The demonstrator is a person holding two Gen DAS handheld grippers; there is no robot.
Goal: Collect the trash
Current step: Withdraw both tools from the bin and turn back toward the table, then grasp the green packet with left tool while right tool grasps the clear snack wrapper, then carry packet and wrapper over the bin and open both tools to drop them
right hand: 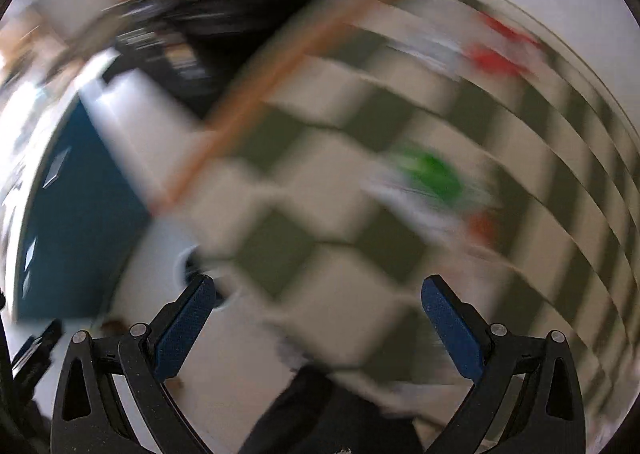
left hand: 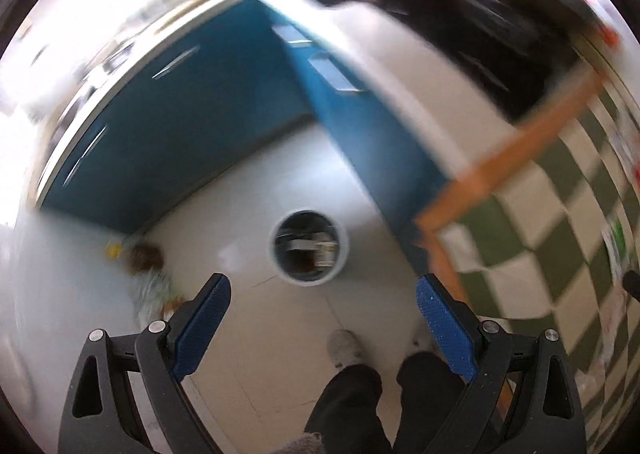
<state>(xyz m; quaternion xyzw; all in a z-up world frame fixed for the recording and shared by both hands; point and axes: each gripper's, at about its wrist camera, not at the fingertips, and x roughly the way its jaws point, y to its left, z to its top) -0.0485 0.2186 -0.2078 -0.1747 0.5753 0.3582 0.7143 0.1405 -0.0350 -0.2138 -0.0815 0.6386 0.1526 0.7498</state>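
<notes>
In the left wrist view a round white trash bin [left hand: 342, 244] stands on the pale floor, seen from above, with some trash inside. My left gripper [left hand: 322, 292] is open and empty, high above the floor just in front of the bin. In the blurred right wrist view my right gripper [right hand: 318, 290] is open and empty above a green-and-cream checkered cloth [right hand: 320, 214]. A green and white piece of trash [right hand: 430, 178] and a red piece [right hand: 500, 50] lie on the cloth. The bin's rim [right hand: 180, 266] shows at the cloth's left edge.
Blue cabinets [left hand: 180, 126] line the floor behind the bin. A doll-like toy [left hand: 150, 274] lies on the floor at left. The checkered table with an orange edge [left hand: 520, 150] is at right. The person's legs and slipper [left hand: 344, 346] are below the left gripper.
</notes>
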